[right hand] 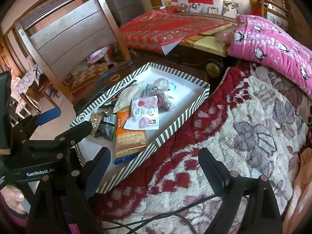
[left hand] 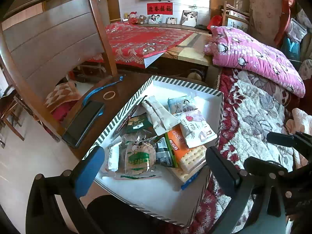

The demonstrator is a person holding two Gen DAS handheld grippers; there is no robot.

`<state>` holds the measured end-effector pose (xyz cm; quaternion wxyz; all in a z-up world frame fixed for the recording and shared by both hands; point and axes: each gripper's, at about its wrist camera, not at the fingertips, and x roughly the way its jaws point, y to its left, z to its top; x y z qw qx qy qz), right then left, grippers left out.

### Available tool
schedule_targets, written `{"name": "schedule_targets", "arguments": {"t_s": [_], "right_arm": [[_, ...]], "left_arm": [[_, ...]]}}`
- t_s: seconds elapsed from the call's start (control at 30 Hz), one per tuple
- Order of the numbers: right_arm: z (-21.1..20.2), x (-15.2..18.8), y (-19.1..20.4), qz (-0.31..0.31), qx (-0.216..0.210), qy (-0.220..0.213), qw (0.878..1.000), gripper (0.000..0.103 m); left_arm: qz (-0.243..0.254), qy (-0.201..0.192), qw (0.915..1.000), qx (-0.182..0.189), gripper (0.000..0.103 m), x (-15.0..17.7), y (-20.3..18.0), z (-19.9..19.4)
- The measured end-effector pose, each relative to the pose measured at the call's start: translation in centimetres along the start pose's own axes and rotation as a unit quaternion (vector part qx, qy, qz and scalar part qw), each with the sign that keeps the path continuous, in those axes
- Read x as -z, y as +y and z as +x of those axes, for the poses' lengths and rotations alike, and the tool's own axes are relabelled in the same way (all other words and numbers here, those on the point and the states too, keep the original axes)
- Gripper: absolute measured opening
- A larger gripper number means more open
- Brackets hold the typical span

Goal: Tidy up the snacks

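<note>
- Leftmost, a phone lies on the dark table, with a rubber band just beyond it.
- Next, the left gripper hangs over the near end of the striped box, its jaws spread wide with nothing pinched.
- Inside the box, the snacks lie heaped, a cracker pack nearest.
- Rightward, the right gripper is spread too, empty, straddling the box's near wall above the flowered blanket.
- Far right lies a pink quilt.

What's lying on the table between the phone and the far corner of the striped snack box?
A tan rubber band lies there on the dark table, beside a blue lanyard running to the phone. The left wrist view shows it best.
</note>
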<state>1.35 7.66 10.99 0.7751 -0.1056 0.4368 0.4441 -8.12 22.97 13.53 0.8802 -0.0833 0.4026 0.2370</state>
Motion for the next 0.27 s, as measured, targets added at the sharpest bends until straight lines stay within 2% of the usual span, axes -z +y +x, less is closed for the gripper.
{"name": "schedule_targets", "arguments": {"t_s": [0.27], "right_arm": [[-0.8,0.1,-0.1,0.001,0.002,-0.007,1.0,0.093]], "left_arm": [[0.004,0.007,0.9998,0.017,0.103,0.1,-1.0,0.1]]}}
